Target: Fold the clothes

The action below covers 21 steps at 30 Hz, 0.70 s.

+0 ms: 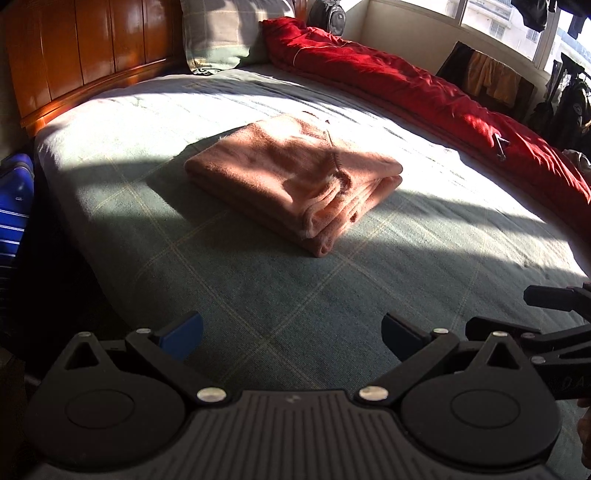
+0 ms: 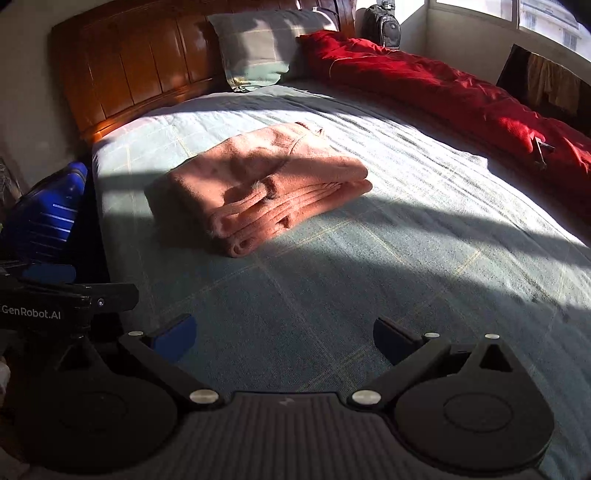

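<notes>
Salmon fleece garment (image 1: 291, 177) folded on bed (image 1: 258, 295), "GenRobot.AI" on left tongs (image 2: 48, 291)

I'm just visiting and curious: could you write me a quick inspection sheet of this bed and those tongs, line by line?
Surface: green checked bedspread, partly sunlit, partly in shadow.
Job's things: salmon-pink fleecy garment, folded into a layered rectangle, lying mid-bed, touched by neither tongs.
Clutter: long red quilt bunched along the window side; checked pillow against the headboard.
Grippers: left tongs open and empty, above the near bedspread; right tongs likewise open and empty.
Cables: nothing seen.
Surroundings: wooden panelled headboard; blue hard-shell suitcase beside the bed; dark backpack in the corner; window with hanging clothes nearby.
</notes>
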### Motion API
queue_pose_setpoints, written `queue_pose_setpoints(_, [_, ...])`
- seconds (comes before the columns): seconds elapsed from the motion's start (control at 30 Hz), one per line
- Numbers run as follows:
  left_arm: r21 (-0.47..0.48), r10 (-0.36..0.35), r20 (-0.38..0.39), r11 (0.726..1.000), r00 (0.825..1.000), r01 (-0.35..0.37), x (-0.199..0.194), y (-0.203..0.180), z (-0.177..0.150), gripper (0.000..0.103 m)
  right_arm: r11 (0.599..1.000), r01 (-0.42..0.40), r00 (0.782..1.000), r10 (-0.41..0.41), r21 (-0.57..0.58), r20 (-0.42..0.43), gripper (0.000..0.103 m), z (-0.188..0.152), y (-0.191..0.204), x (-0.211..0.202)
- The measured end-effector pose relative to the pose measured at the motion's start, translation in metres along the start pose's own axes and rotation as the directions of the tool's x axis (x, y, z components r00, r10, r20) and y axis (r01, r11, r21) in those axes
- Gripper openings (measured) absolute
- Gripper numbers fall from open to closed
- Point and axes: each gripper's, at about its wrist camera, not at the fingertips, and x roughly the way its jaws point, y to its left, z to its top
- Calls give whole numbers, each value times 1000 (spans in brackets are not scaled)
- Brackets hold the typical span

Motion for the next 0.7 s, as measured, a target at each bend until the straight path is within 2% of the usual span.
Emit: queue_pose_setpoints(0.7, [18, 18, -21, 1000, 1000, -18, 11, -10, 2, 102, 999, -33, 999, 33, 21, -6, 103, 1, -6, 6])
